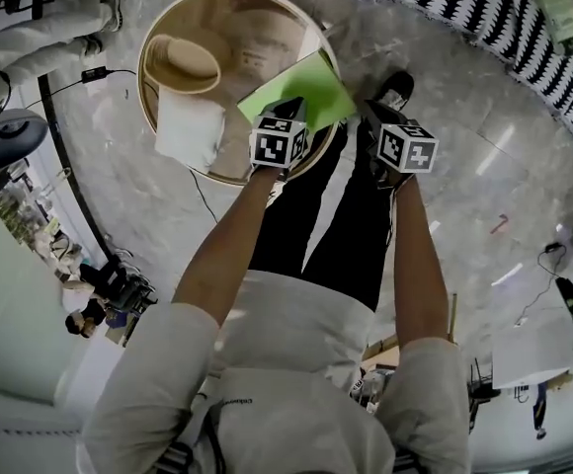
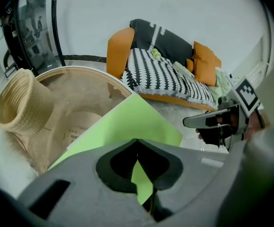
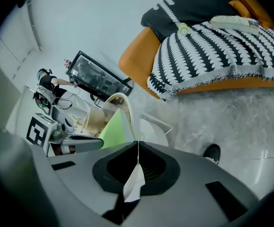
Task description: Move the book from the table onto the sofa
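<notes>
Now | left gripper [image 2: 137, 144]: jaws pinching green book [image 1: 304, 91] | right gripper [image 3: 137, 146]: jaws pinching same book's edge | book: overhanging round worktop [image 1: 146, 85] near-right rim | sofa [image 1: 454, 13]: far right

Wearing a white short-sleeved shirt [image 1: 296, 363], black trousers [image 1: 341, 230] and a black shoe [image 1: 397, 87]. Carrying a white cube [image 1: 279, 141] with black square markers on the grey left gripper [image 2: 137, 148] and likewise on the grey right gripper [image 3: 137, 155].

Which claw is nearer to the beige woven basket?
Left. The left claw grips the green book over the round wooden table, near the basket; the right claw grips it beyond the rim.
</notes>
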Tool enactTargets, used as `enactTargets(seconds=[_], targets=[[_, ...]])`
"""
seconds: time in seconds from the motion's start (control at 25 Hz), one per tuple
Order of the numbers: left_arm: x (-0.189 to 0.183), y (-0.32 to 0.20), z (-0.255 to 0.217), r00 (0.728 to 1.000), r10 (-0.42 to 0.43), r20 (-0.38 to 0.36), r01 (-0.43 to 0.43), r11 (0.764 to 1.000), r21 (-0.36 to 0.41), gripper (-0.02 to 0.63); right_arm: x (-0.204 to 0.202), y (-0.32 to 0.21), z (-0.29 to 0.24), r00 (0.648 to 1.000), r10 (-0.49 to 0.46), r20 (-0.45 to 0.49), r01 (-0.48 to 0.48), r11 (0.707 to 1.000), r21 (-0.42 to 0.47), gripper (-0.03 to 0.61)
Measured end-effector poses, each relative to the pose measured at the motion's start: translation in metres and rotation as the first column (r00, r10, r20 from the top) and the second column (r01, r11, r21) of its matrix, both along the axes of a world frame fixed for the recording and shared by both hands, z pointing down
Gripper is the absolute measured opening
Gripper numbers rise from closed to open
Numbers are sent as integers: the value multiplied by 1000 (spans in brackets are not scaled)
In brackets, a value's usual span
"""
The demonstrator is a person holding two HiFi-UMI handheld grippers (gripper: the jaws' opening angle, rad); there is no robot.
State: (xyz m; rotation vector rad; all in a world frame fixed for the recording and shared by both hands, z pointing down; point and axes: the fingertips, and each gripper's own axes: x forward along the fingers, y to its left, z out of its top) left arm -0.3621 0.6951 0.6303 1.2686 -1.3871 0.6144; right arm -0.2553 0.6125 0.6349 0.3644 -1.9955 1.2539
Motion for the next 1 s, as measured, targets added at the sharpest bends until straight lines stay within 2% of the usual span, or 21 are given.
enactTargets(seconds=[0.2, 0.36, 0.4, 0.48, 0.6, 0.8, 1.0], targets=[[-2, -3, 13, 999, 39, 34, -39, 999, -3, 9, -8, -4, 4, 993, -64, 98, 62, 998, 23, 8], [-4, -8, 10, 996, 56, 63, -58, 998, 24, 9, -17, -8, -2, 981, -73, 181, 73, 997, 7, 12], [-4, -8, 9, 995, 63, 72, -65, 998, 24, 9, -19, -8, -4, 978, -80, 192, 81, 997, 3, 25], [-2, -10, 10, 993, 78, 85, -80, 997, 18, 9, -20, -9, -5, 973, -90, 213, 96, 995, -15, 144], [4, -13, 11, 993, 85, 80, -86, 996, 17, 9, -18, -11, -1, 968, -62, 243, 82, 994, -72, 175], [5, -22, 11, 994, 89, 65, -91, 996, 27, 9, -22, -20, 17, 965, 8, 261, 48, 977, -206, 189], [9, -22, 12, 991, 114, 66, -115, 993, 12, 9, -28, -8, 25, 956, -19, 293, 105, 954, -279, 192]])
